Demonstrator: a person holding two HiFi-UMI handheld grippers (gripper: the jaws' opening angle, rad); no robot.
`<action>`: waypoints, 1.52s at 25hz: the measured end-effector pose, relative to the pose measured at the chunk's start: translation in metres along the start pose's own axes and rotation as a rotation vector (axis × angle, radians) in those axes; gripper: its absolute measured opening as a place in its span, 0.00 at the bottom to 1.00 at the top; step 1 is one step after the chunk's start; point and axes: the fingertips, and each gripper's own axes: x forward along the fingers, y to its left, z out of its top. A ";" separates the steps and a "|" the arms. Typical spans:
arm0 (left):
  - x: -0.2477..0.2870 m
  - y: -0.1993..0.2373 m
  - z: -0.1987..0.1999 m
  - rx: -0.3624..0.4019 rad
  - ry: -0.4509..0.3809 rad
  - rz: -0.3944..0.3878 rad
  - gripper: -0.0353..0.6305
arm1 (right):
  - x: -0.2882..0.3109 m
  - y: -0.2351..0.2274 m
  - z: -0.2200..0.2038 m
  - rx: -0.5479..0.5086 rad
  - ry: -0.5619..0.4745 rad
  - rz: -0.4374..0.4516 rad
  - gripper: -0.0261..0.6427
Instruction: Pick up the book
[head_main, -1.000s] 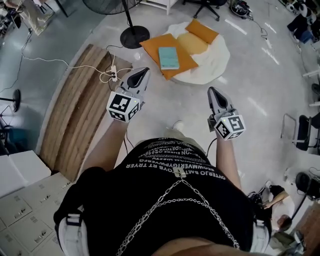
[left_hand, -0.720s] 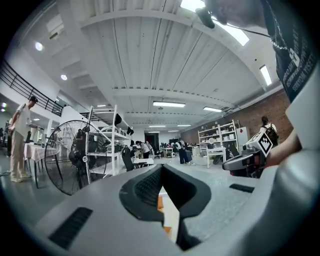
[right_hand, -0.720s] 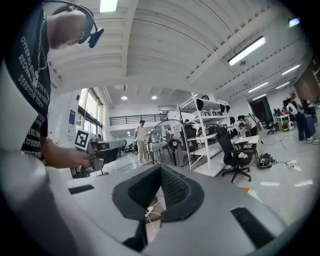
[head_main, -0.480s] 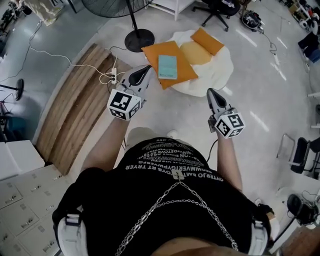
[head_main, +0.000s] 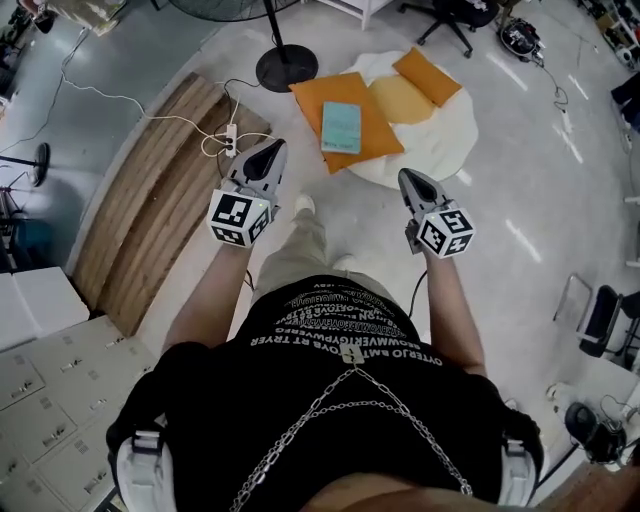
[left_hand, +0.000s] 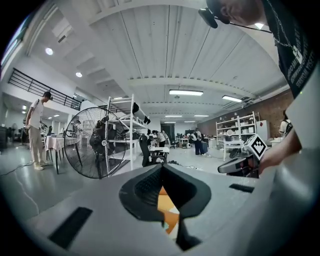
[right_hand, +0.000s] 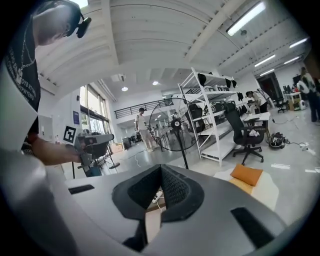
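A teal book (head_main: 341, 126) lies flat on an orange cushion (head_main: 362, 132) on the floor, ahead of the person. My left gripper (head_main: 270, 148) is shut and empty, held in the air short of the cushion's left corner. My right gripper (head_main: 405, 176) is also shut and empty, to the right and nearer the body. In the left gripper view the closed jaws (left_hand: 162, 167) point level, with a strip of orange cushion (left_hand: 168, 209) showing below them. The right gripper view shows its closed jaws (right_hand: 161, 170) and the left gripper (right_hand: 93, 143) off to the side.
The cushion rests on a round white rug (head_main: 440, 125) with two more orange cushions (head_main: 427, 76). A standing fan's base (head_main: 286, 68) is behind it. A power strip with cables (head_main: 230, 140) and a wooden platform (head_main: 150, 205) lie to the left; white cabinets (head_main: 40, 380) are nearer left.
The person has stepped toward the cushions, one leg now out in front. Both grippers have sunk and moved forward with the body. Both stayed shut.
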 end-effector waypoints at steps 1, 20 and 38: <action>0.005 0.003 -0.004 -0.001 0.004 0.002 0.06 | 0.007 -0.003 -0.005 0.004 0.010 0.002 0.03; 0.141 0.102 -0.074 -0.010 0.039 -0.027 0.06 | 0.212 -0.147 -0.160 0.138 0.312 -0.081 0.03; 0.303 0.164 -0.225 0.004 0.104 -0.125 0.06 | 0.379 -0.262 -0.338 0.413 0.548 -0.125 0.36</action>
